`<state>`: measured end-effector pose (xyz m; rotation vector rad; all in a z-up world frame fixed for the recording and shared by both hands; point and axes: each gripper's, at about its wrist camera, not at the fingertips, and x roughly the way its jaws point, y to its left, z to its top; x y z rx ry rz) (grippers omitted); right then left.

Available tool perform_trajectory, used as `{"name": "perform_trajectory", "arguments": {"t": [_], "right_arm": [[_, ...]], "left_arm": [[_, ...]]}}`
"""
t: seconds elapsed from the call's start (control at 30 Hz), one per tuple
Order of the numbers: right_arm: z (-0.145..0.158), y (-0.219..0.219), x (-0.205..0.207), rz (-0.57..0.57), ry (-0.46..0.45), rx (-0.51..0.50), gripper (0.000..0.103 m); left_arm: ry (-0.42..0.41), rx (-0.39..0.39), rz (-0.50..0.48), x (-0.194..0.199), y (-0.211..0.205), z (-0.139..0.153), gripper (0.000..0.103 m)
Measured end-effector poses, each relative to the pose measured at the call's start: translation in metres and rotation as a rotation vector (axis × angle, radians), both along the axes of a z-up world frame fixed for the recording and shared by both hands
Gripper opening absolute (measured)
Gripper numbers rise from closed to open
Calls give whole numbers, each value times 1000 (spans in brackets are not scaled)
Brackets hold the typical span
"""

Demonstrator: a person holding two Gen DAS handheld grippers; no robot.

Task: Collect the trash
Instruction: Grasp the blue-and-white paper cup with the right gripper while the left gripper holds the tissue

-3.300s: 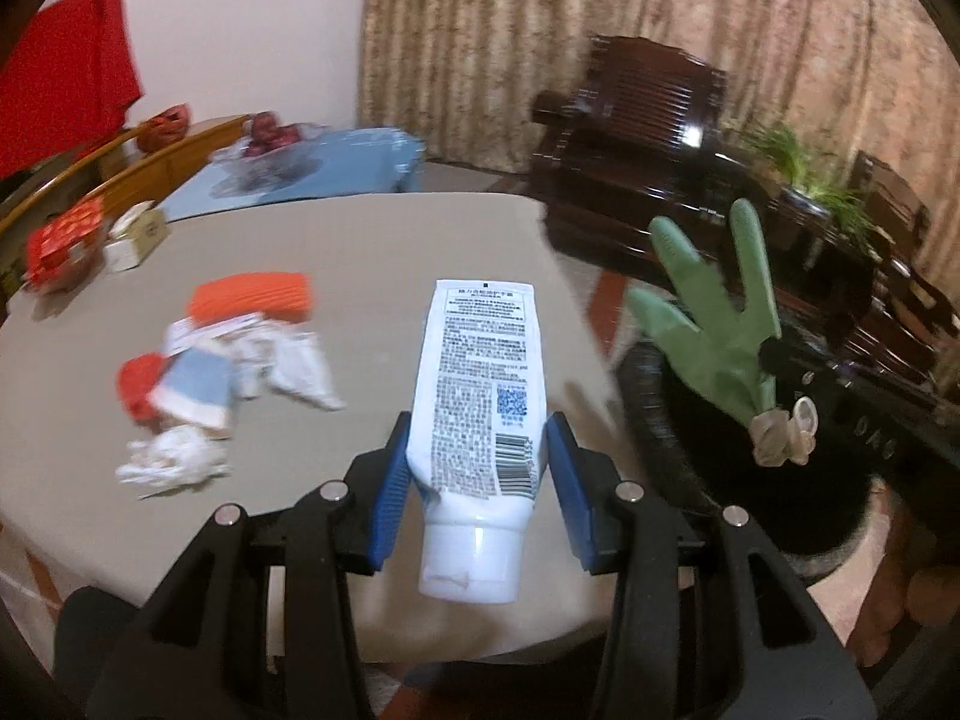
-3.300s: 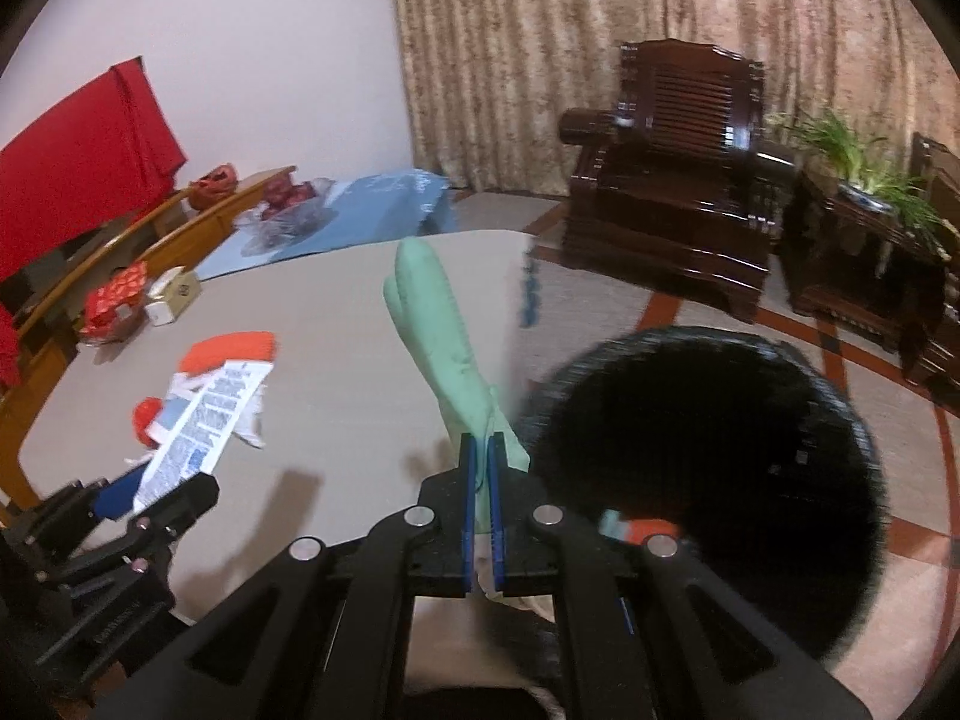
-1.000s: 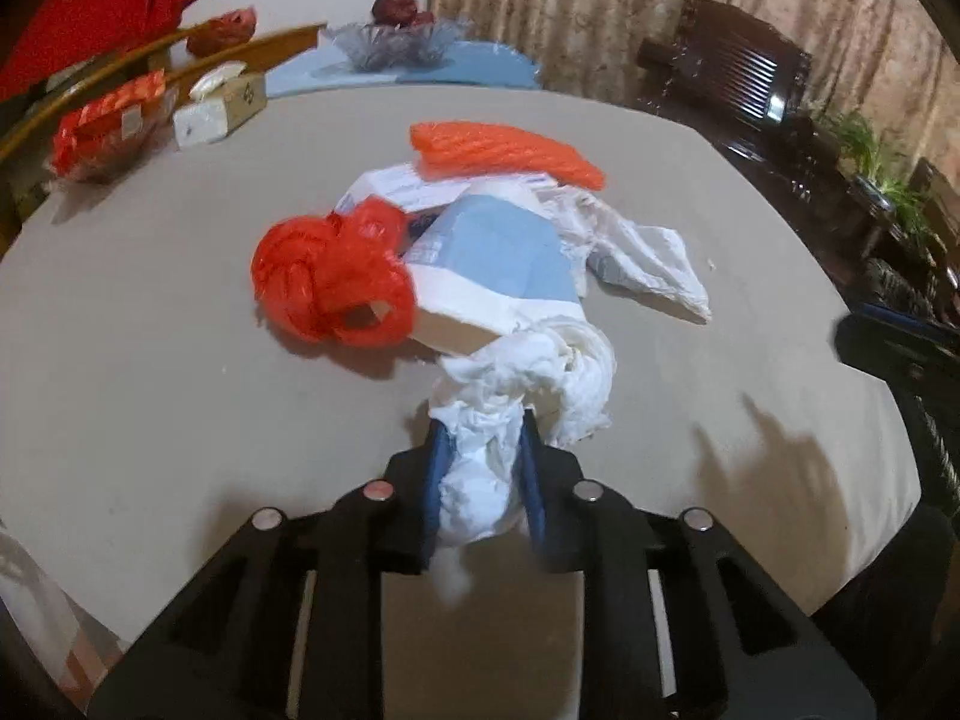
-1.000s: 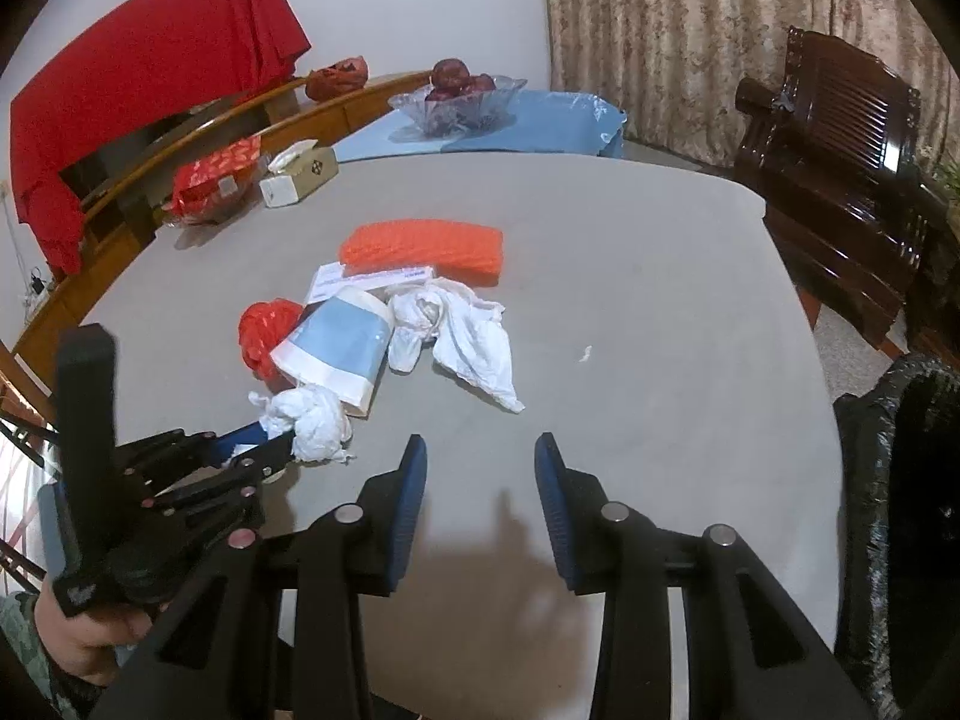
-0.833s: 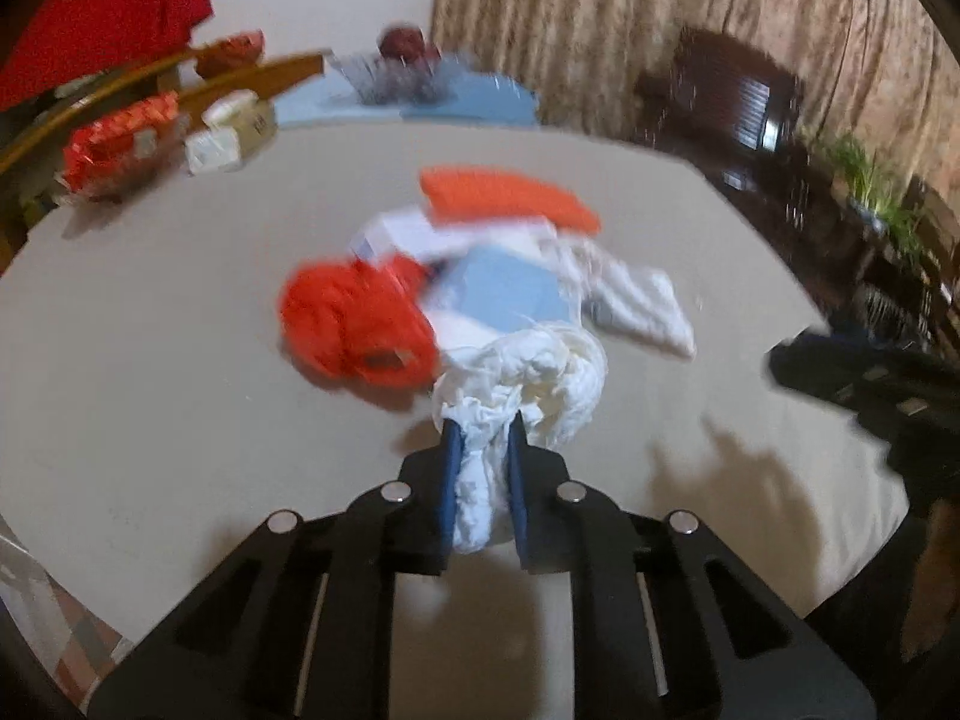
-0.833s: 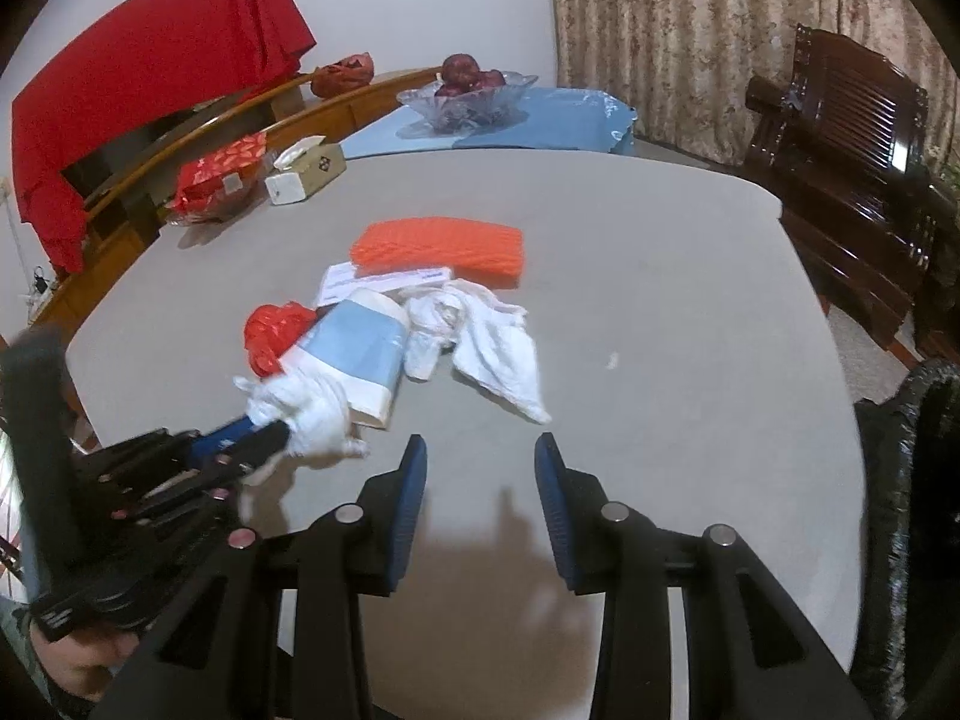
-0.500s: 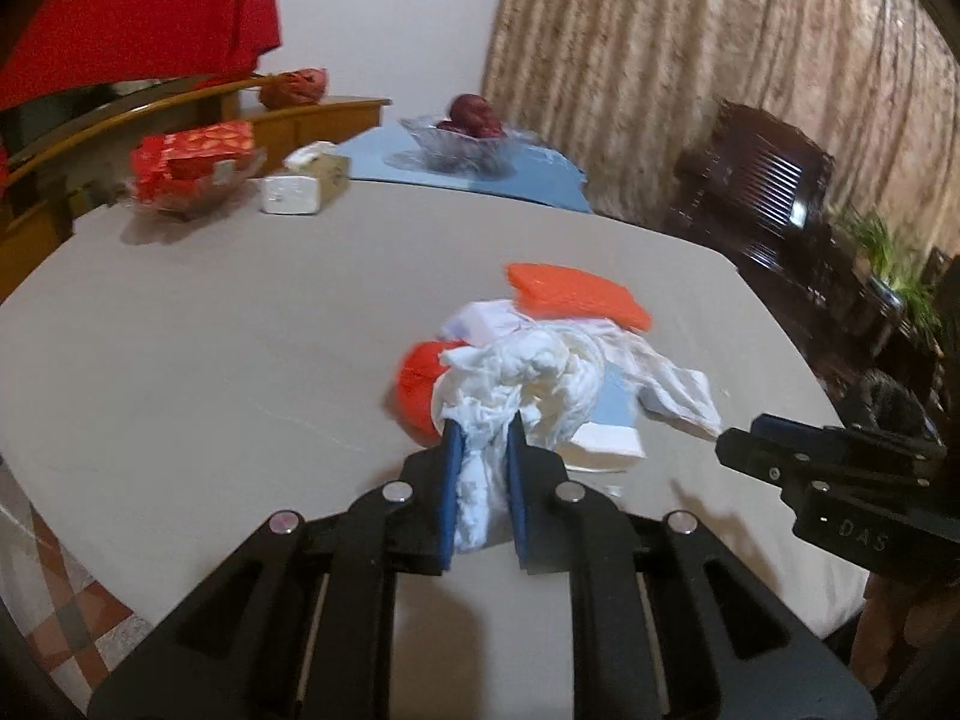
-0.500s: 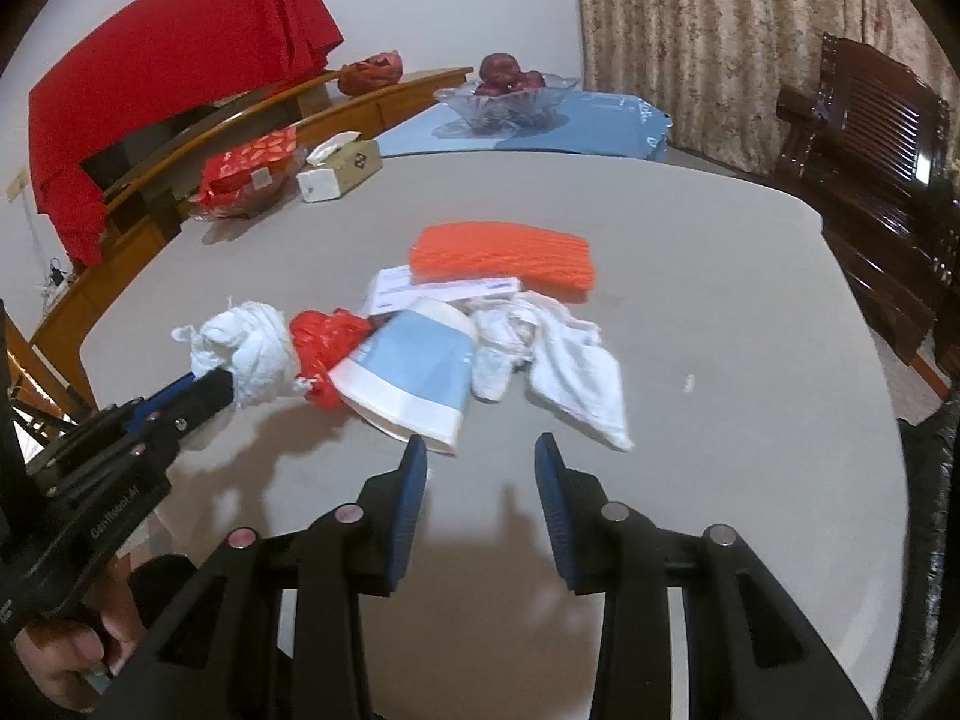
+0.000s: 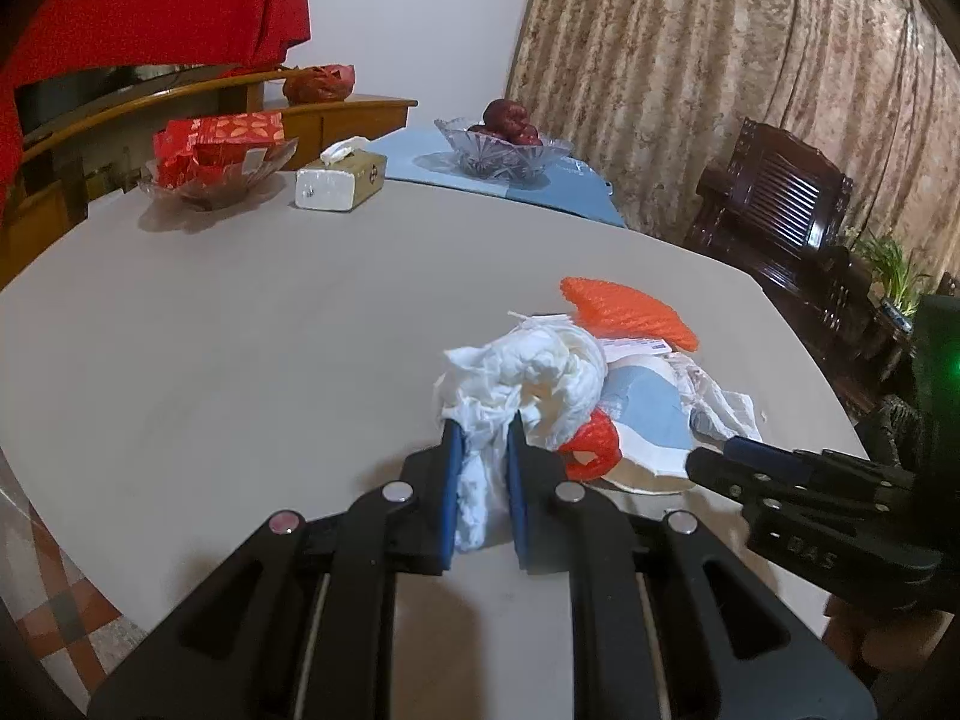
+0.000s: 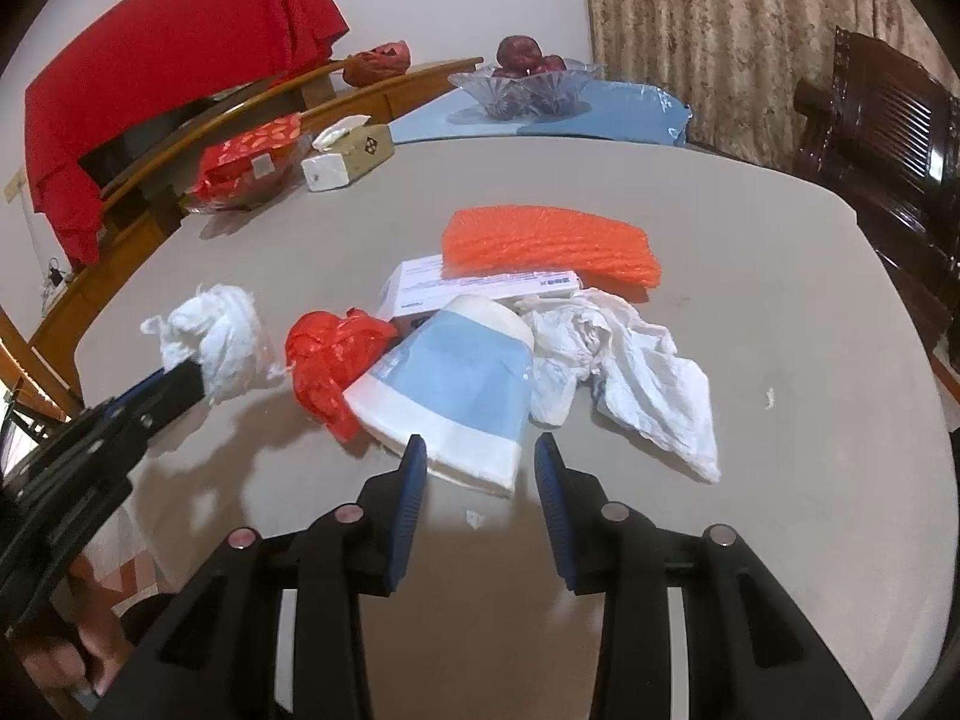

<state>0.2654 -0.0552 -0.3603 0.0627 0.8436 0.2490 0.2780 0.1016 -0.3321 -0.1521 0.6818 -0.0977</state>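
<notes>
Left gripper (image 9: 483,438): blue pads clamped on a crumpled white tissue wad (image 9: 528,381), which is held clear of the tabletop; the wad's lower tail hangs between the pads. In the right wrist view the same wad (image 10: 210,342) sits at the tip of the left gripper (image 10: 192,375), left of the trash pile. Right gripper (image 10: 480,462): jaws apart, nothing between the pads, positioned just in front of the pile's near edge.

Surface: a round table (image 10: 780,300) with a plain grey-beige top. At its far side stand a cut-glass fruit bowl (image 10: 525,87) on a blue mat (image 10: 600,111), a tissue box (image 10: 351,156) and a dish of red packets (image 10: 246,171). Behind are a wooden sideboard (image 9: 336,114), a red cloth (image 10: 162,78), patterned curtains (image 9: 720,78) and a dark wooden armchair (image 9: 780,204).

Trash pile, near the table centre:
- flattened blue-and-white paper cup (image 10: 450,390), rim toward the right gripper;
- crumpled red plastic bag (image 10: 330,360), touching the cup's left side;
- white crumpled paper towel (image 10: 630,366), to the cup's right;
- small white printed box (image 10: 474,288), behind the cup;
- orange foam mesh sleeve (image 10: 552,246), overlapping the box's far edge.
</notes>
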Motion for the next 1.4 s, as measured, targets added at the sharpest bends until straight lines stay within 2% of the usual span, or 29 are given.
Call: {"name": "perform_trajectory", "arguments": {"t": [0.23, 0.33, 0.4, 0.5, 0.6, 0.77, 0.9, 1.1, 1.2, 1.27, 1.4], "right_arm": [[-17, 5, 12, 4, 36, 0, 36], [-23, 5, 16, 5, 45, 5, 30], [-23, 5, 16, 8, 43, 8, 15], [-22, 4, 17, 24, 51, 22, 9], [-18, 6, 15, 34, 40, 15, 0], [-16, 4, 14, 37, 49, 26, 3], [-16, 3, 15, 26, 47, 32, 23], [-25, 7, 17, 31, 59, 25, 37], [-31, 12, 17, 40, 57, 14, 35], [-31, 14, 17, 50, 54, 10, 26], [-28, 12, 18, 56, 47, 23, 19]], "left_arm": [[18, -19, -6, 4, 2, -7, 13], [27, -34, 4, 6, 7, -8, 13], [32, -39, 7, 7, 8, -9, 13], [35, -38, 6, 7, 7, -10, 13], [37, -36, 8, 7, 6, -10, 13], [37, -35, 10, 7, 8, -10, 14], [36, -35, 11, 7, 8, -10, 14], [50, -35, 12, 11, 9, -13, 14], [133, 5, 8, 21, 3, -27, 14], [140, 6, 4, 22, 1, -29, 14], [129, 0, 1, 20, 3, -29, 14]]}}
